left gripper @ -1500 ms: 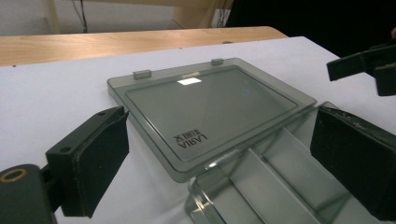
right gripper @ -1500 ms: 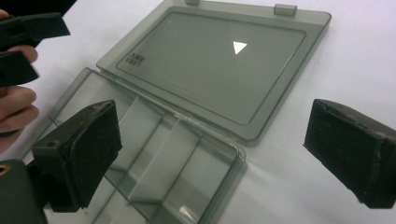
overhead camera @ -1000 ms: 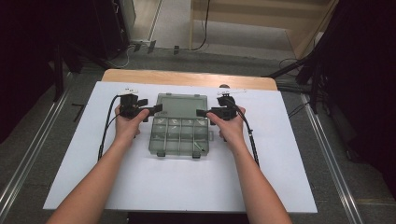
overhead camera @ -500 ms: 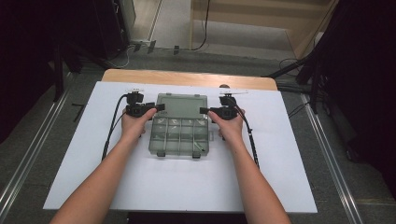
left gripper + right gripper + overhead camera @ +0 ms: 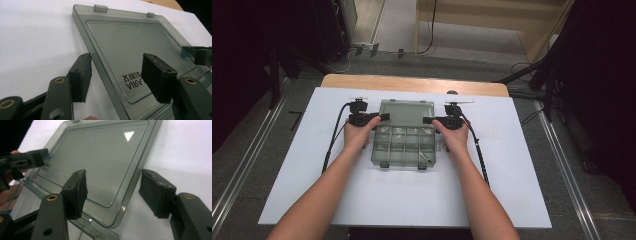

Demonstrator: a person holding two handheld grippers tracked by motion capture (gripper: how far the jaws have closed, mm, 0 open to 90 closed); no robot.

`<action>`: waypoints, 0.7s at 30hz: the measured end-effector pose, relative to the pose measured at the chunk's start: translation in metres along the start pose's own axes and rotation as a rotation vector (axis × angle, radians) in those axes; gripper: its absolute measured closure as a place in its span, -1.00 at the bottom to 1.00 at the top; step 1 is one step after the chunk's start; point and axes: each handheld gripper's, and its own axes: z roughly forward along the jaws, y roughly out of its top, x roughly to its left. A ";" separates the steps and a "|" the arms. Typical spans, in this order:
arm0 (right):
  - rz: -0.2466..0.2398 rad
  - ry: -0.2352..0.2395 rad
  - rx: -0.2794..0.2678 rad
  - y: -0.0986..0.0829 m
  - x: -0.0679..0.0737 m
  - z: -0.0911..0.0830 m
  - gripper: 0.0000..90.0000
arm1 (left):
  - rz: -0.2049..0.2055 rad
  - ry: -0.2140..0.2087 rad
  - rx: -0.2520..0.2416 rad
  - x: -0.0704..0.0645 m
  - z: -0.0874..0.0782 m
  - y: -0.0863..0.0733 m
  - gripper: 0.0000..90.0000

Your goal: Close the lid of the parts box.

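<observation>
- A smoke-grey, see-through plastic organizer box sits in the middle of the white bench, open, with its lid folded back flat on the far side.
- The base is split by clear dividers into a grid of small compartments; two latch tabs stick out from its near edge.
- The lid is a flat panel with a raised rim, two small clips on its far edge, and dark printed lettering that reads upside down in the left gripper view.
- The left tool is spread wide, its jaws straddling the lid's left edge without gripping it.
- The right tool is likewise spread wide, straddling the lid's right edge and holding nothing.
</observation>
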 end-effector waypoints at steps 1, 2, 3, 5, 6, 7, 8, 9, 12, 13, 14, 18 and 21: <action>0.009 0.009 0.003 0.000 -0.001 0.000 -0.11 | 0.000 0.001 0.003 0.000 0.000 0.000 -0.11; 0.008 0.017 0.005 0.000 -0.001 0.000 -0.11 | -0.007 -0.001 0.011 0.000 0.000 0.000 -0.11; 0.012 0.021 0.008 0.000 -0.001 0.000 -0.11 | -0.014 -0.007 0.009 0.000 0.000 0.000 -0.12; 0.019 0.024 0.015 0.000 -0.001 -0.001 -0.10 | -0.022 -0.015 0.013 0.001 -0.001 0.000 -0.12; 0.019 0.026 0.016 0.000 -0.001 -0.001 -0.09 | -0.024 -0.020 0.014 0.002 -0.001 0.000 -0.11; 0.022 0.032 0.021 -0.001 0.000 -0.001 -0.08 | -0.027 -0.028 0.014 0.002 -0.001 0.000 -0.11; 0.022 0.035 0.022 -0.001 0.000 0.000 -0.08 | -0.027 -0.034 0.015 0.002 -0.002 0.000 -0.09; 0.019 0.034 0.024 -0.001 0.001 0.000 -0.07 | -0.026 -0.042 0.011 0.002 -0.002 0.000 -0.04; 0.014 0.041 0.015 -0.002 0.003 -0.001 -0.06 | -0.018 -0.052 -0.028 0.002 -0.006 0.001 0.03; 0.005 0.040 0.007 -0.001 0.004 -0.002 -0.05 | -0.020 -0.057 -0.036 0.002 -0.007 0.001 0.04; 0.000 0.041 0.001 -0.001 0.005 -0.003 -0.05 | -0.015 -0.063 -0.045 0.002 -0.009 0.002 0.05; -0.016 0.041 -0.021 0.001 0.008 -0.009 0.01 | -0.003 -0.082 -0.071 0.002 -0.014 0.004 0.11; -0.046 0.035 -0.045 0.001 0.011 -0.014 0.05 | 0.016 -0.088 -0.096 0.000 -0.019 0.005 0.18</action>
